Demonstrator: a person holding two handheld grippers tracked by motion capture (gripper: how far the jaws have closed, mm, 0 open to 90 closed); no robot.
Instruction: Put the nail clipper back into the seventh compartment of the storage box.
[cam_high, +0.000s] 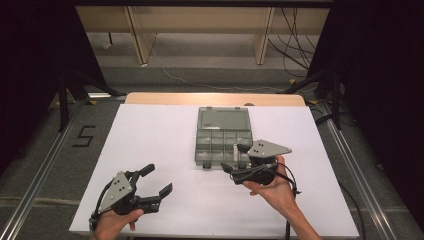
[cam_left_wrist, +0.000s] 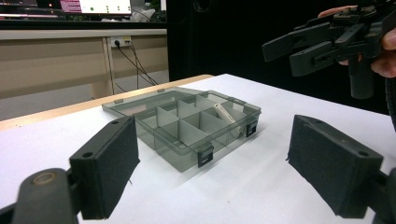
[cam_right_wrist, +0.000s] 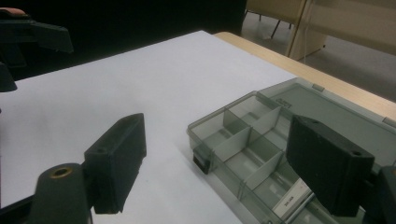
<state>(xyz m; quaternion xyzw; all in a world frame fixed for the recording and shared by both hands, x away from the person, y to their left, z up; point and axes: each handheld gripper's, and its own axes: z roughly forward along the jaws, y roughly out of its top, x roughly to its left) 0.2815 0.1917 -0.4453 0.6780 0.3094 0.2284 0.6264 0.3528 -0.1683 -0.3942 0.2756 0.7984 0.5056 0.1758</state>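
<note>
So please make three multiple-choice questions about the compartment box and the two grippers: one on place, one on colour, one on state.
1. Where is the small white item?
A. inside a compartment of the box
B. on the bare white sheet
C. in the left gripper

2. What colour is the box?
A. red
B. translucent grey
C. yellow

3. How is the box lid?
A. closed
B. removed, lying apart
C. open, lying flat behind the tray

Answers:
1 A, it leans between the dividers.
2 B, the dividers show through the smoky walls.
3 C, the lid lies flat beyond the compartments, still joined.
</note>
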